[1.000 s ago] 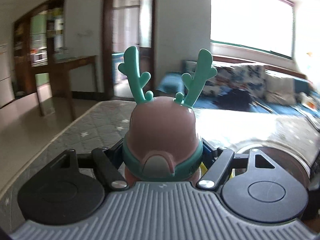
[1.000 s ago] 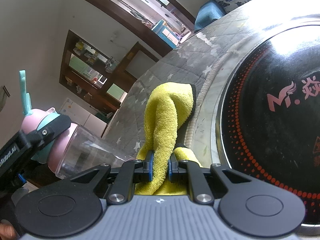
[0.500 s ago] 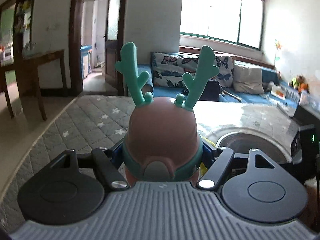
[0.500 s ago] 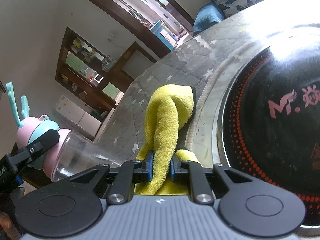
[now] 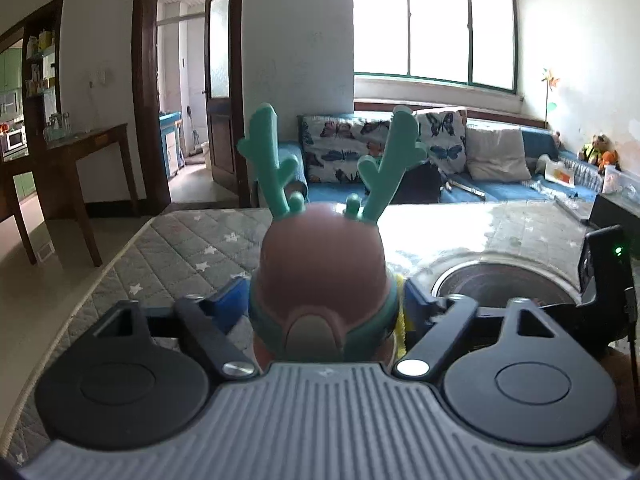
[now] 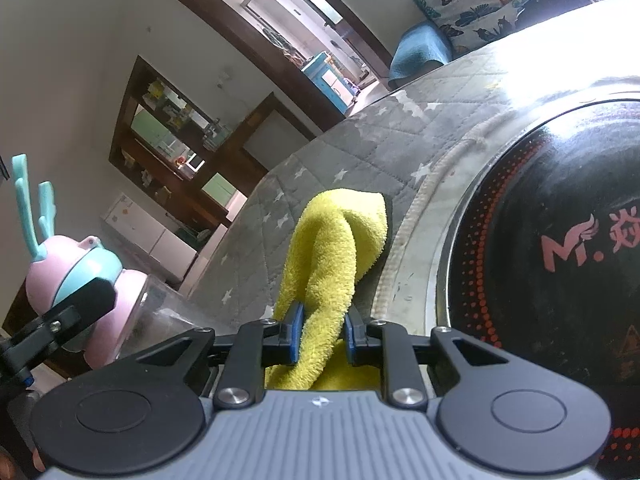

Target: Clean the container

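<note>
A pink bottle [image 5: 322, 268] with a teal band and teal antlers fills the middle of the left wrist view, and my left gripper [image 5: 322, 304] is shut on it just below the lid. The right wrist view shows the same bottle [image 6: 76, 264] at the far left with its clear body [image 6: 160, 312] tilted toward the table, a black finger [image 6: 76, 308] across it. My right gripper [image 6: 320, 332] is shut on a yellow cloth [image 6: 332, 256] that stands up in a twisted fold between the blue pads. The bottle's lower part is hidden in the left wrist view.
A grey quilted star-print cover [image 6: 320, 160] lies over the table. A black induction cooker [image 6: 560, 240] with red markings sits to the right in a metal rim [image 5: 500, 276]. A sofa with cushions [image 5: 440, 148], a wooden side table [image 5: 76, 152] and a doorway stand behind.
The left gripper with the bottle has swung its view rightward toward the sofa and window. In the right wrist view the bottle has shifted slightly lower and further left; the cloth stays gripped.
</note>
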A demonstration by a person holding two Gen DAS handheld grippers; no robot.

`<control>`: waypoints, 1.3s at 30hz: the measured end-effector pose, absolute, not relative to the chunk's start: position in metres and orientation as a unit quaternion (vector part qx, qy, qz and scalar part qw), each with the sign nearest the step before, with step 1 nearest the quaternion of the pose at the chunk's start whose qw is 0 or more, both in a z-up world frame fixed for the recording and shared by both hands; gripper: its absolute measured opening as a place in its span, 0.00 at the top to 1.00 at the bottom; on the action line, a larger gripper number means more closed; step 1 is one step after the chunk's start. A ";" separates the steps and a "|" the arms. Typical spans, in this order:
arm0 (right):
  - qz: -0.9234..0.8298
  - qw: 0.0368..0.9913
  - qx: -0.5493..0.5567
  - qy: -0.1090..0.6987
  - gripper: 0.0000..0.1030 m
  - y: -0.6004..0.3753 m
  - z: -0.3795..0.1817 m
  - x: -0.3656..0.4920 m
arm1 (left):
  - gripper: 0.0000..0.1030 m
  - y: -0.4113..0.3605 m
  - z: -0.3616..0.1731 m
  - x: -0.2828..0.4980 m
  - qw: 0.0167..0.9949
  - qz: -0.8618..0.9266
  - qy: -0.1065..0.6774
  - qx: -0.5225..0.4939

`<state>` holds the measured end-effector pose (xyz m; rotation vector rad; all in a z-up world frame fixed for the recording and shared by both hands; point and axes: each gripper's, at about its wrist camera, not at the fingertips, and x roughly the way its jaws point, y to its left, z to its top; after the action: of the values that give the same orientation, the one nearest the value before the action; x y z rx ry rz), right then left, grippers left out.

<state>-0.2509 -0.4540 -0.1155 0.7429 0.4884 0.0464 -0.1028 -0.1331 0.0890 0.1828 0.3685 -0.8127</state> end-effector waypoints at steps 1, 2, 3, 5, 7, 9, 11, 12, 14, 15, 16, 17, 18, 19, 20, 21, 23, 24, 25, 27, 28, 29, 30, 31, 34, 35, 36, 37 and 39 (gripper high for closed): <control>0.024 0.902 0.360 0.236 0.85 -0.455 -0.115 -0.251 | 0.17 -0.132 0.091 -0.104 0.899 -0.393 0.174 0.088; 0.025 0.902 0.362 0.235 0.85 -0.455 -0.114 -0.251 | 0.17 -0.132 0.093 -0.106 0.899 -0.393 0.171 0.085; 0.027 0.901 0.364 0.234 0.85 -0.456 -0.113 -0.251 | 0.17 -0.131 0.096 -0.107 0.900 -0.393 0.169 0.080; 0.032 0.899 0.372 0.230 0.85 -0.457 -0.111 -0.251 | 0.17 -0.129 0.101 -0.107 0.902 -0.391 0.168 0.068; 0.038 0.898 0.377 0.226 0.85 -0.456 -0.108 -0.252 | 0.17 -0.128 0.107 -0.106 0.906 -0.387 0.166 0.053; 0.046 0.896 0.382 0.221 0.85 -0.456 -0.104 -0.253 | 0.17 -0.126 0.112 -0.106 0.909 -0.381 0.162 0.037; 0.053 0.897 0.383 0.214 0.85 -0.455 -0.098 -0.254 | 0.18 -0.122 0.116 -0.104 0.912 -0.378 0.158 0.019; 0.059 0.896 0.386 0.211 0.85 -0.454 -0.095 -0.254 | 0.20 -0.120 0.118 -0.103 0.913 -0.378 0.157 0.009; 0.073 0.891 0.401 0.201 0.85 -0.455 -0.090 -0.255 | 0.31 -0.116 0.120 -0.100 0.910 -0.383 0.161 -0.008; 0.081 0.887 0.411 0.196 0.85 -0.455 -0.087 -0.256 | 0.34 -0.115 0.120 -0.097 0.907 -0.388 0.166 -0.016; 0.089 0.882 0.421 0.191 0.85 -0.456 -0.085 -0.256 | 0.40 -0.114 0.120 -0.095 0.904 -0.392 0.171 -0.022; 0.098 0.877 0.432 0.186 0.85 -0.456 -0.083 -0.256 | 0.42 -0.113 0.120 -0.095 0.903 -0.393 0.171 -0.024; 0.108 0.871 0.443 0.181 0.85 -0.456 -0.080 -0.256 | 0.42 -0.113 0.119 -0.094 0.903 -0.393 0.171 -0.025; 0.119 0.864 0.456 0.175 0.85 -0.456 -0.078 -0.256 | 0.43 -0.112 0.119 -0.094 0.903 -0.394 0.172 -0.026; 0.130 0.856 0.470 0.168 0.85 -0.457 -0.075 -0.256 | 0.43 -0.112 0.119 -0.093 0.902 -0.394 0.172 -0.028; 0.142 0.849 0.483 0.162 0.85 -0.457 -0.073 -0.255 | 0.43 -0.111 0.119 -0.093 0.902 -0.395 0.172 -0.029; 0.163 0.834 0.505 0.149 0.85 -0.458 -0.069 -0.253 | 0.43 -0.110 0.118 -0.092 0.902 -0.396 0.172 -0.032; 0.173 0.828 0.514 0.144 0.85 -0.457 -0.067 -0.252 | 0.43 -0.110 0.118 -0.091 0.901 -0.396 0.172 -0.033; 0.179 0.823 0.520 0.140 0.85 -0.457 -0.066 -0.251 | 0.43 -0.109 0.118 -0.091 0.901 -0.396 0.172 -0.035; 0.194 0.809 0.539 0.133 0.85 -0.457 -0.066 -0.248 | 0.43 -0.108 0.118 -0.090 0.901 -0.396 0.172 -0.036; 0.198 0.803 0.546 0.135 0.85 -0.457 -0.069 -0.244 | 0.43 -0.108 0.117 -0.091 0.901 -0.397 0.172 -0.036; 0.201 0.797 0.553 0.137 0.85 -0.456 -0.072 -0.240 | 0.43 -0.108 0.117 -0.091 0.901 -0.396 0.171 -0.036; 0.198 0.796 0.554 0.140 0.85 -0.456 -0.076 -0.237 | 0.43 -0.107 0.117 -0.091 0.902 -0.396 0.171 -0.035; 0.195 0.796 0.556 0.143 0.85 -0.455 -0.079 -0.235 | 0.43 -0.107 0.116 -0.091 0.902 -0.396 0.171 -0.036; 0.186 0.781 0.576 0.152 0.85 -0.458 -0.096 -0.227 | 0.43 -0.106 0.116 -0.091 0.900 -0.398 0.172 -0.038; 0.183 0.775 0.585 0.154 0.85 -0.459 -0.102 -0.225 | 0.43 -0.106 0.116 -0.091 0.900 -0.398 0.172 -0.037; 0.182 0.771 0.591 0.155 0.85 -0.460 -0.106 -0.223 | 0.44 -0.107 0.115 -0.092 0.900 -0.398 0.172 -0.036; 0.179 0.767 0.597 0.155 0.85 -0.461 -0.112 -0.221 | 0.44 -0.107 0.115 -0.092 0.901 -0.398 0.172 -0.036; 0.175 0.761 0.605 0.155 0.85 -0.463 -0.119 -0.219 | 0.43 -0.107 0.115 -0.092 0.901 -0.397 0.172 -0.036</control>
<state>-0.2188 -0.4630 -0.1192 1.3165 0.3378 0.3802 -0.0916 -0.1068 0.1145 -0.0742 0.3553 -0.8208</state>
